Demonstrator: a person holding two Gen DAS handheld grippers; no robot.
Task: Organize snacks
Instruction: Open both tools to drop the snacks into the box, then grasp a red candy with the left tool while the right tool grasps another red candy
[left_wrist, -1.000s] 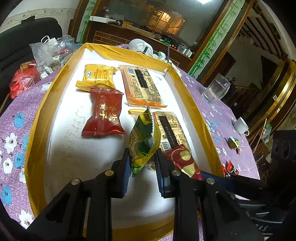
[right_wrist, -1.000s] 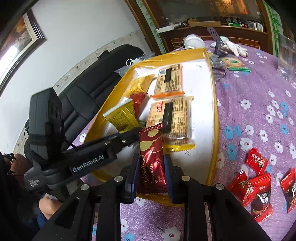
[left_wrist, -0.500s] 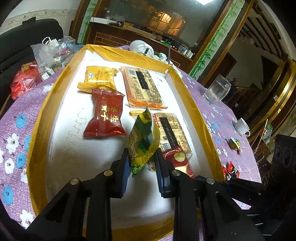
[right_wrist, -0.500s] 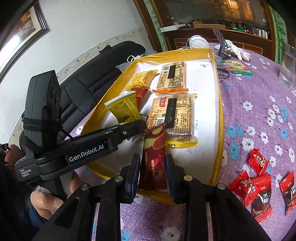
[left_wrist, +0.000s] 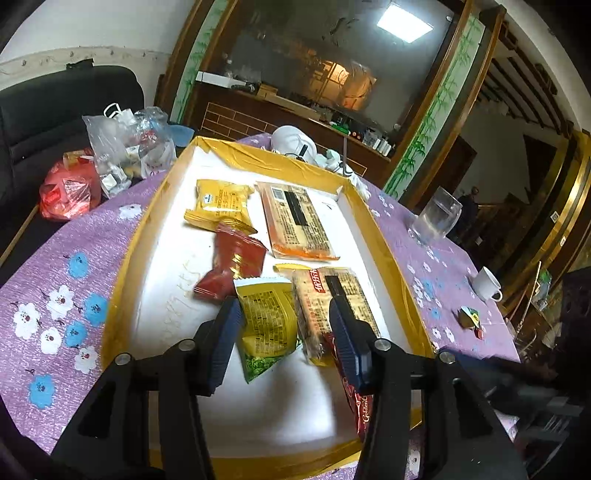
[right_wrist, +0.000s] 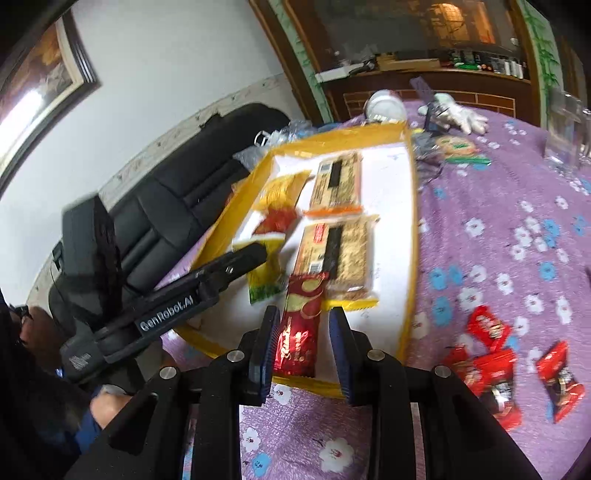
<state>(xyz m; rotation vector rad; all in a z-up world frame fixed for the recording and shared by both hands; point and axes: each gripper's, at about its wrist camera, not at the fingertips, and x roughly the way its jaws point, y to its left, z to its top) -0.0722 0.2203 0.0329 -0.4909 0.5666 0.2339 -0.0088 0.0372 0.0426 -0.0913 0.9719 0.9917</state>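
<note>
Since the earlier frame: our left gripper (left_wrist: 286, 338) has just been opening, and the yellow-green packet (left_wrist: 266, 325) that stood upright between its pads now lies flat on the tray floor between the spread jaws, neither pad pressing it.
Tray, left side: we already have a yellow pouch (left_wrist: 218, 203) and a red wrapper (left_wrist: 231, 266) lying in the gold-edged tray (left_wrist: 122, 280).
Tray, middle and right: two long biscuit packs (left_wrist: 295, 218) lie one behind the other; the nearer one (left_wrist: 332, 306) sits just beside the dropped packet.
Right gripper (right_wrist: 301, 345): nearly closed; the red-gold bar (right_wrist: 301, 325) stands between its jaws over the tray's near edge, touching the left pad, a slim gap at the right one, so we cannot tell if it is truly pinched.
Left to do: we judge this bar still needs setting down, and several small red sweets (right_wrist: 491, 362) remain on the purple cloth (right_wrist: 498, 221) outside the tray.
</note>
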